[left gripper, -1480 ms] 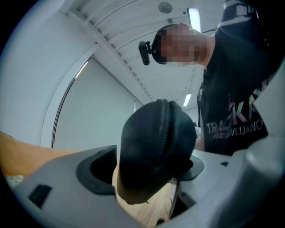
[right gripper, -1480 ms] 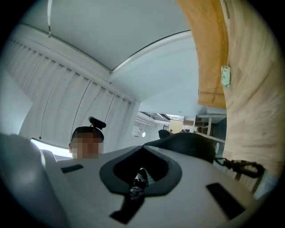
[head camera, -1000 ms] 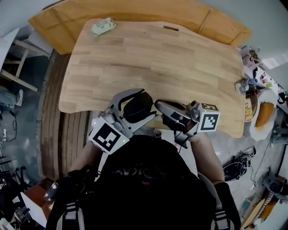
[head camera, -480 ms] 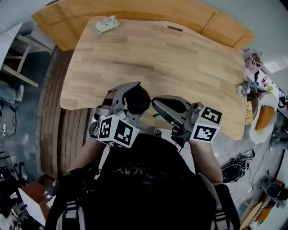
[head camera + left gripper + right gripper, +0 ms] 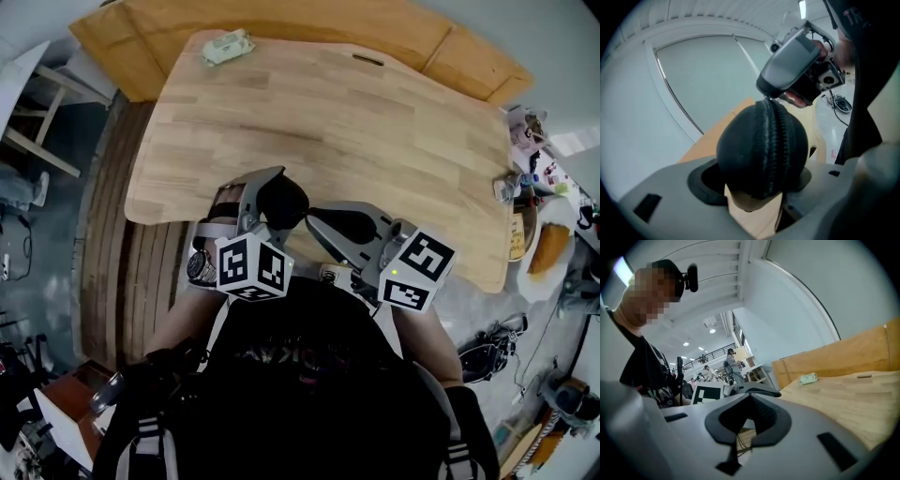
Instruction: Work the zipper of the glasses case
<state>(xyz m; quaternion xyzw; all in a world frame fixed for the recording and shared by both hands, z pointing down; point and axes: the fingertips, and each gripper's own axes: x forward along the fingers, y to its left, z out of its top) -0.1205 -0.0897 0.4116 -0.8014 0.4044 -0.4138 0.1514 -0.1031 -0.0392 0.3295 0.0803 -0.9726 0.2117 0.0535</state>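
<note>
Left claw (image 5: 257,193) clamps the black glasses case (image 5: 761,145) over the wooden table's (image 5: 328,112) near edge. Right claw (image 5: 768,93), pressed together, meets the zipper's top end. I judge the next move is drawing the slider along the teeth.

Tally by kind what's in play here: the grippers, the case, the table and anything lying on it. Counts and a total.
Grey two-jaw grippers: 2 (left gripper, right gripper)
Black zippered glasses case: 1
Pale green packet: 1
Light wooden table: 1
Total: 5
</note>
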